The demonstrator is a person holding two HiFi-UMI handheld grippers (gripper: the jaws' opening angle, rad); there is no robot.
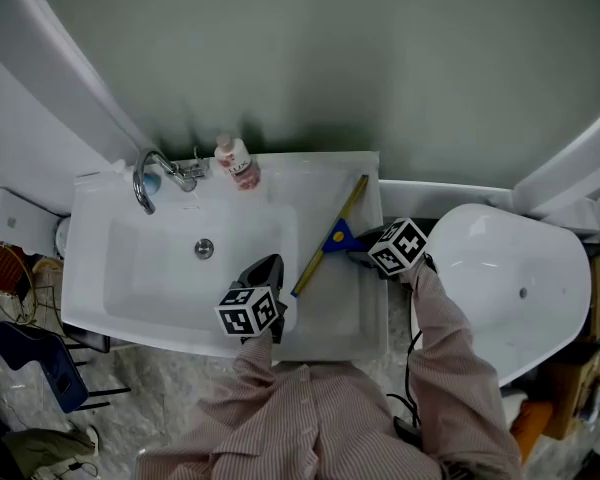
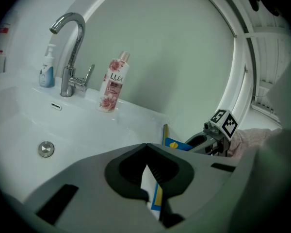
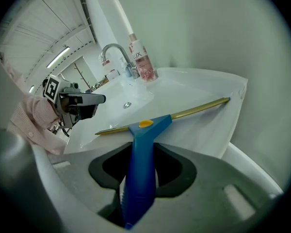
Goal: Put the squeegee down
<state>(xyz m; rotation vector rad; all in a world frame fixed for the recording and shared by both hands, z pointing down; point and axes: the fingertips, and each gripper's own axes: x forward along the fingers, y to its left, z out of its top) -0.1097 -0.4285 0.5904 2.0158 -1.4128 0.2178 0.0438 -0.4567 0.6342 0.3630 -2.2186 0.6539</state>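
Observation:
The squeegee (image 1: pixel 332 238) has a blue handle (image 3: pixel 139 174) and a long brass-coloured blade (image 3: pixel 199 109). My right gripper (image 1: pixel 358 256) is shut on the handle, which runs straight out between the jaws (image 3: pixel 141 152). The blade stretches diagonally low over the flat right side of the white sink (image 1: pixel 340 318); I cannot tell whether it touches. My left gripper (image 1: pixel 267 268) hovers over the basin's front right, left of the blade. It is shut on a thin white piece with a yellow and blue edge (image 2: pixel 151 188). Each gripper shows in the other's view, right gripper (image 2: pixel 203 141) and left gripper (image 3: pixel 82 100).
A chrome faucet (image 1: pixel 148 180) and a pink LUX bottle (image 1: pixel 238 164) stand at the sink's back edge, with a blue soap bottle (image 2: pixel 47 68) behind the faucet. The drain (image 1: pixel 204 249) sits mid-basin. A white toilet (image 1: pixel 510 278) is at the right, a wall behind.

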